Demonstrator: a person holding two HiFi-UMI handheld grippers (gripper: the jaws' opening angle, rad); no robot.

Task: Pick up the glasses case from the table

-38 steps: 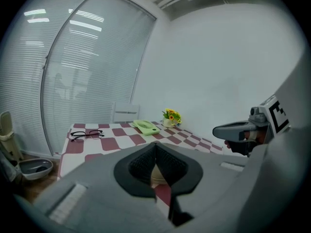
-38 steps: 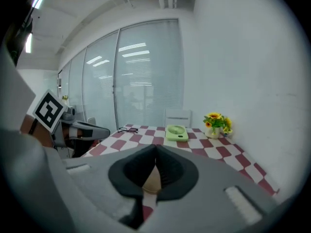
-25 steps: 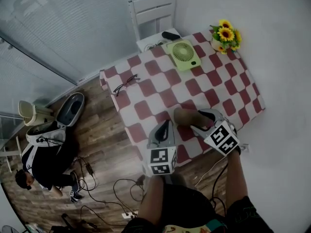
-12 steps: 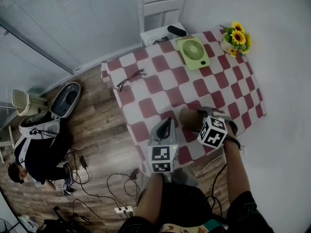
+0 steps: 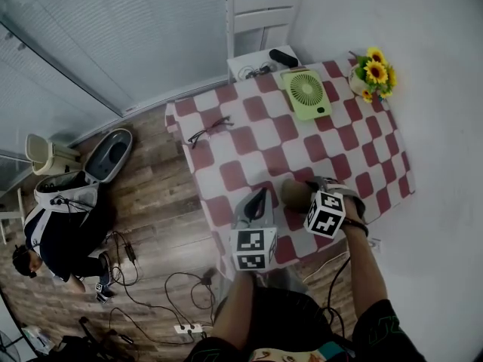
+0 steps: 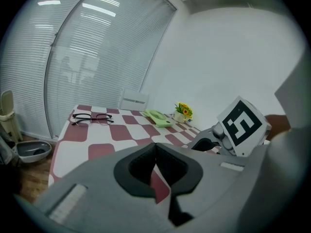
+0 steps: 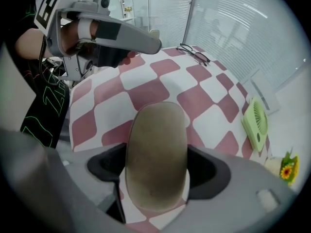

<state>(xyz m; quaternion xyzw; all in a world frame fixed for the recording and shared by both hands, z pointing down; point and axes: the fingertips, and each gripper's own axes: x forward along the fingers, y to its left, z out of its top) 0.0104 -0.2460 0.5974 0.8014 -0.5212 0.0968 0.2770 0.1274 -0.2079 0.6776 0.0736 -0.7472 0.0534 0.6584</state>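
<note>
The tan oval glasses case [image 5: 294, 194] lies on the red-and-white checked tablecloth [image 5: 249, 138] near the front edge. My right gripper [image 5: 308, 197] points straight down over it. In the right gripper view the case [image 7: 156, 149] fills the gap between the two jaws of the right gripper [image 7: 156, 171]. The jaws have just been opening and now stand wide on either side of the case, which rests on the cloth. My left gripper [image 5: 261, 194] hovers just left of the case with its jaws together and nothing in them; the left gripper [image 6: 155, 153] looks across the table.
Black spectacles [image 5: 210, 132] lie at the table's far left. A green fan [image 5: 306, 93] and a pot of sunflowers [image 5: 373, 72] stand at the back right, with a white chair [image 5: 260, 21] behind. A person [image 5: 56, 232] crouches on the floor among cables.
My right gripper has come down and rolled, so its jaws now straddle the case from above. The left gripper has hardly moved.
</note>
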